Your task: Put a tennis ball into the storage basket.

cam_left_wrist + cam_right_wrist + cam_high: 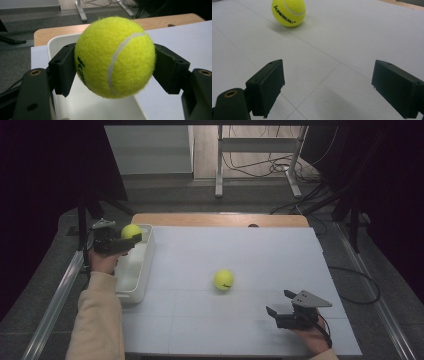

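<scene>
- The right gripper (279, 304) sits nearest, at the near right of the bench (260, 330), held low over the white sheet. Its jaws stand wide apart with nothing between them, as the right gripper view shows plainly.
- From those jaws the loose tennis ball (223, 280) lies ahead and to the left in the high view, resting on the sheet near the middle of the bench, well apart from both grippers. In the right gripper view the same ball (288, 12) sits up and left of centre, so I judge the right hand would have to swing left as it goes forward to line the ball up between the jaws. The right hand is the nearer one to it.
- A ball has no long axis, so the approach angle matters little; only centring does.
- The black print on that ball reads "kawasaki", slanting down its side in the right gripper view.
- Farther off, at the left edge of the bench, stands the white bin (137, 270), open-topped and long from near to far.
- The left gripper (131, 239) is clamped on the held tennis ball (131, 231), one pad on each side. In the left gripper view this ball (115, 56) hangs over the bin's (56, 46) far end, clear of its floor, so letting go looks like the step in hand.
- Black lettering shows on the held ball's left flank, but it curves away behind the pad and cannot be read.
</scene>
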`<action>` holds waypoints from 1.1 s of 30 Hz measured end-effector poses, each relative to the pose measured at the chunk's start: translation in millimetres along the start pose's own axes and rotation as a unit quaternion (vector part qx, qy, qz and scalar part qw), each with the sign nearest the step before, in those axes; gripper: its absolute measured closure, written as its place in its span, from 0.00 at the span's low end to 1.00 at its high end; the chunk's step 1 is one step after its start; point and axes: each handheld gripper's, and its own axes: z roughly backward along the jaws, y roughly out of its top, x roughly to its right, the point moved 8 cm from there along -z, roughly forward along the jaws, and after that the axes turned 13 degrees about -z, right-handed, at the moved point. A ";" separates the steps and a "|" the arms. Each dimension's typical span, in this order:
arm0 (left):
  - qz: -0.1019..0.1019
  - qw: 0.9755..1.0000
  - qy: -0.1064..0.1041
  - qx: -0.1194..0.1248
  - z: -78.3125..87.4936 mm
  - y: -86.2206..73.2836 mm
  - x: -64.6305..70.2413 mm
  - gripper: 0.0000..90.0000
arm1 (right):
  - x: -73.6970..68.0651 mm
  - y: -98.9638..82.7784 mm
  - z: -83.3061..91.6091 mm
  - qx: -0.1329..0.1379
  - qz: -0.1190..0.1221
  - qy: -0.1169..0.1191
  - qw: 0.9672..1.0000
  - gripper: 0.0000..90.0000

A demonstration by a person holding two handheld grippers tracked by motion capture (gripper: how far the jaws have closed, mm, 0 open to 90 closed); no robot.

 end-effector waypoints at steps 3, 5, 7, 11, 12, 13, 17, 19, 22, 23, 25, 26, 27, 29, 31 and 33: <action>-0.004 1.000 0.000 -0.016 -5.9 0.2 -0.6 0.30 | -0.2 0.2 0.3 0.001 0.000 0.001 1.000 0.13; -0.005 1.000 0.000 -0.023 -9.4 -0.7 -0.7 0.30 | -0.1 0.2 0.4 0.001 0.000 0.001 1.000 0.13; -0.007 0.999 0.004 -0.032 -12.3 -1.9 -1.4 0.30 | -0.7 0.2 0.5 0.002 0.000 0.003 1.000 0.13; -0.007 0.999 0.005 -0.045 -17.3 -3.9 -2.1 0.30 | -0.9 0.6 0.7 0.003 0.000 0.003 1.000 0.13; -0.008 0.999 0.005 -0.049 -18.6 -4.8 -2.4 0.30 | -0.7 0.5 0.7 0.002 0.002 0.002 1.000 0.13; -0.007 0.999 0.005 -0.052 -19.9 -5.7 -2.2 0.30 | -0.8 0.5 0.7 0.002 0.002 0.002 1.000 0.13; -0.014 0.998 0.008 -0.069 -23.8 -10.0 -2.6 0.29 | -0.8 0.6 0.9 0.001 0.003 0.001 1.000 0.13; -0.013 0.997 0.007 -0.071 -24.5 -11.2 -2.6 0.29 | -0.9 0.6 1.0 0.001 0.003 0.002 1.000 0.13; -0.012 0.997 0.008 -0.071 -23.6 -10.9 -2.7 0.29 | -1.1 0.5 0.8 0.001 0.003 0.004 1.000 0.13; -0.012 0.997 0.008 -0.070 -23.2 -10.6 -2.5 0.29 | -1.1 0.6 0.7 0.002 0.003 0.003 1.000 0.13; -0.015 0.997 0.009 -0.071 -22.5 -10.3 -2.5 0.29 | -1.3 0.8 1.0 0.003 0.003 0.003 1.000 0.13; -0.015 0.997 0.009 -0.072 -22.5 -10.3 -2.3 0.29 | -1.5 0.9 1.0 0.004 0.002 0.004 1.000 0.13; -0.014 0.997 0.009 -0.070 -22.7 -10.1 -2.0 0.29 | -1.5 0.9 1.0 0.004 0.002 0.004 1.000 0.13; -0.015 0.997 0.009 -0.071 -22.7 -10.3 -2.0 0.29 | -1.2 0.8 0.9 0.002 0.003 0.003 1.000 0.13; -0.016 0.997 0.008 -0.072 -22.1 -10.7 -2.4 0.29 | -1.1 0.7 0.8 0.002 0.003 0.003 1.000 0.13; -0.015 0.997 0.008 -0.072 -22.0 -10.6 -2.5 0.29 | -1.1 0.8 0.8 0.002 0.001 0.003 1.000 0.13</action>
